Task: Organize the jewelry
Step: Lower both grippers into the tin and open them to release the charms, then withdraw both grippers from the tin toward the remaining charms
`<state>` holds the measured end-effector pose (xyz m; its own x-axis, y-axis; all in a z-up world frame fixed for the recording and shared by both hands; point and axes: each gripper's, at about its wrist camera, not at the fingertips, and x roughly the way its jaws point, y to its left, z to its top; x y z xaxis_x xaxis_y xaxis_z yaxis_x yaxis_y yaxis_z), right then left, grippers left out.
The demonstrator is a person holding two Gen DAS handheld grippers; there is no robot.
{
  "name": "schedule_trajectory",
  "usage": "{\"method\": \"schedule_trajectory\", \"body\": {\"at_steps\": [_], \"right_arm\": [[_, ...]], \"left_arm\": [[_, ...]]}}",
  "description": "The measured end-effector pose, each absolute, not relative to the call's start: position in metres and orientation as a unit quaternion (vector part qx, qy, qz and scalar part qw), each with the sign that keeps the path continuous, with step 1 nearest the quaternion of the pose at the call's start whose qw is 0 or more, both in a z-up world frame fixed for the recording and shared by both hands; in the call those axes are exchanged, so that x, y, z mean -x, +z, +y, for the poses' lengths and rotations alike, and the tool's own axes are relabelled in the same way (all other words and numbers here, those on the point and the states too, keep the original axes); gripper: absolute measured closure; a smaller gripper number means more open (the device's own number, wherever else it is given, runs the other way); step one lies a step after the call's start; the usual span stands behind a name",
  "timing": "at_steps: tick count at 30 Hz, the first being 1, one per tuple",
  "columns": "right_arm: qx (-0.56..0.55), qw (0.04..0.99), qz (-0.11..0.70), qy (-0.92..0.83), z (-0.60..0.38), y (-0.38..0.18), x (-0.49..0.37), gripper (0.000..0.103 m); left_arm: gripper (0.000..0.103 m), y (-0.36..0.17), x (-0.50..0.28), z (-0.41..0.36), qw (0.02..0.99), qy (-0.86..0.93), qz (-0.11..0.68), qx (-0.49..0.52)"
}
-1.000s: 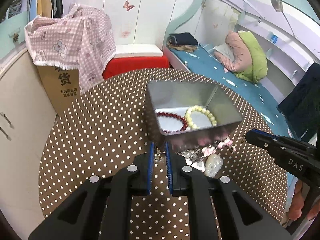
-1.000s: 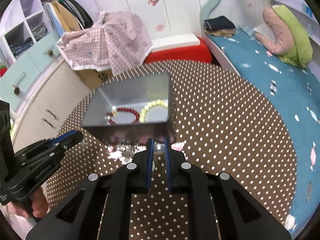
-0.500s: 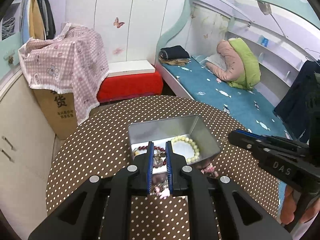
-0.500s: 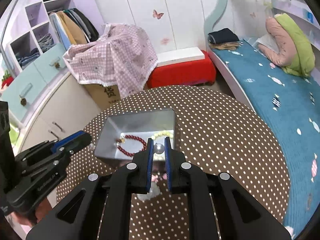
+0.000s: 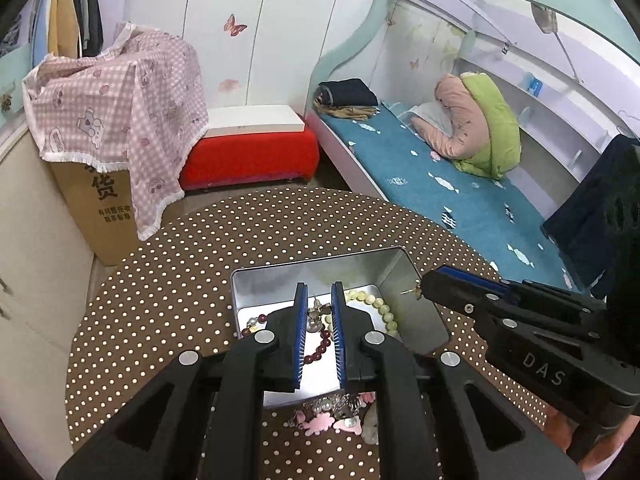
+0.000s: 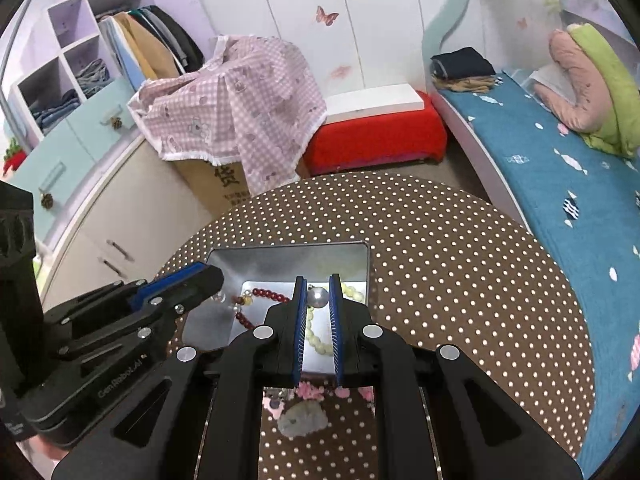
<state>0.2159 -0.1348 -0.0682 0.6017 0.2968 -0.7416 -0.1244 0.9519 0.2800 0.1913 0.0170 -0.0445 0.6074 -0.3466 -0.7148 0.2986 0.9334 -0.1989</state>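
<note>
Left wrist view: task looks partly done. Metal tin (image 5: 416, 276) sits on the dotted table (image 5: 168, 280), toward its near edge, and already holds a red bead bracelet (image 5: 320, 350) and a pale bead bracelet (image 5: 374, 304). Left over: a small heap of pink-and-silver pieces (image 5: 332, 416) on the table just outside the tin's near wall. Left gripper (image 5: 319, 308) is pinched nearly shut on a small silver earring (image 5: 316, 312), which sits high between the blue pads, close to the tips, w/ the tin's floor showing behind it. Right gripper (image 5: 430, 286) comes in from the right, over the tin's right wall; a tiny gold-ish bit pokes out at its tip, too small to tell more.

Right wrist view: same tin (image 6: 360, 256), both bracelets inside. Right gripper (image 6: 318, 298) is nearly closed on a round pearl piece (image 6: 318, 297), held right at the fingertips, pads touching it both sides, w/ the tin's interior behind. Left gripper (image 6: 214, 274) reaches in over the tin's left wall. Leftover heap (image 6: 308, 408) lies below the fingers, by the tin's near wall. Judgement: both held pieces are about ready to drop in; the heap remains after that.
</note>
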Motion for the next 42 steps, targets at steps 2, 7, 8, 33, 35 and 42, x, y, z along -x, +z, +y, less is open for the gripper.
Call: {"method": "schedule_trajectory", "body": {"at_steps": [2, 7, 8, 33, 35, 42], "right_arm": [[-0.098, 0.890, 0.428, 0.121, -0.134, -0.068, -0.218, 0.089], [-0.129, 0.882, 0.436, 0.125, -0.144, -0.071, -0.223, 0.089], [-0.132, 0.881, 0.437, 0.124, -0.147, -0.072, -0.223, 0.089], [-0.082, 0.903, 0.418, 0.060, -0.164, -0.062, -0.165, 0.031], [-0.078, 0.902, 0.422, 0.056, -0.166, -0.065, -0.160, 0.031], [-0.068, 0.894, 0.441, 0.035, -0.177, -0.083, -0.147, 0.031]], "left_arm": [[0.092, -0.046, -0.193, 0.019, 0.896, -0.183, 0.402, 0.037], [0.056, -0.048, -0.194, 0.023, 0.897, -0.168, 0.407, 0.041], [0.055, -0.049, -0.194, 0.025, 0.898, -0.164, 0.406, 0.041], [0.036, -0.040, -0.148, 0.039, 0.903, -0.135, 0.405, 0.037], [0.036, -0.041, -0.142, 0.044, 0.904, -0.126, 0.408, 0.037], [0.031, -0.051, -0.125, 0.057, 0.900, -0.112, 0.419, 0.040]]}}
